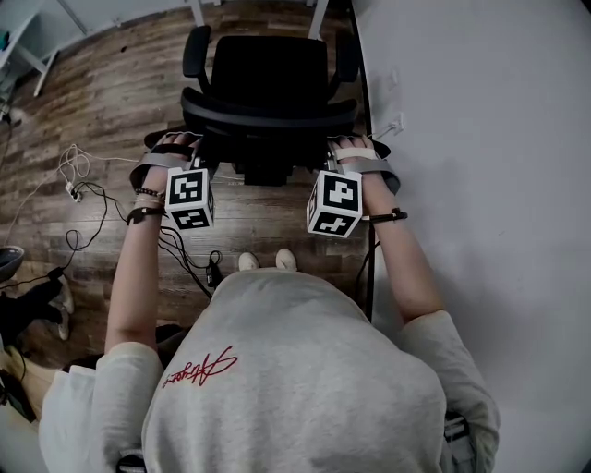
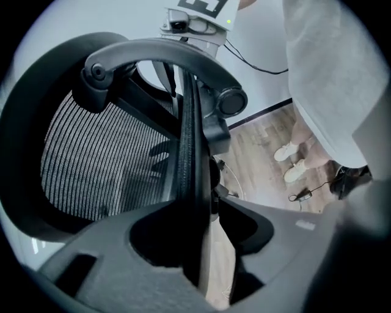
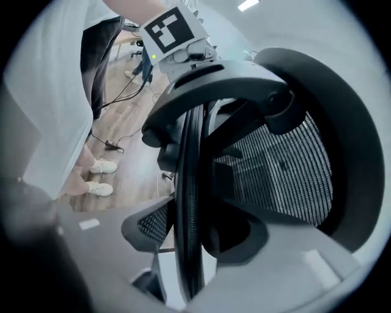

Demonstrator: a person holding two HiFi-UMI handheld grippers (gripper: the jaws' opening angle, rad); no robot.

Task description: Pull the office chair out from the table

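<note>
The black office chair (image 1: pixel 268 69) stands on the wood floor, its seat toward the top of the head view and its curved backrest top (image 1: pixel 268 115) nearest me. My left gripper (image 1: pixel 197 150) is at the backrest's left end and my right gripper (image 1: pixel 338 148) at its right end. In the left gripper view the backrest rim (image 2: pixel 186 153) runs between the jaws of the left gripper (image 2: pixel 201 244), with gaps on both sides. The right gripper (image 3: pixel 192 238) likewise straddles the rim (image 3: pixel 189 171) without pressing it. Both are open.
White table legs (image 1: pixel 197 9) show at the top edge beyond the chair. A white wall (image 1: pixel 480 185) with a socket (image 1: pixel 392 125) runs along the right. Cables (image 1: pixel 88 199) and an adapter (image 1: pixel 214 270) lie on the floor to the left. My shoes (image 1: pixel 268 261) are just behind the chair.
</note>
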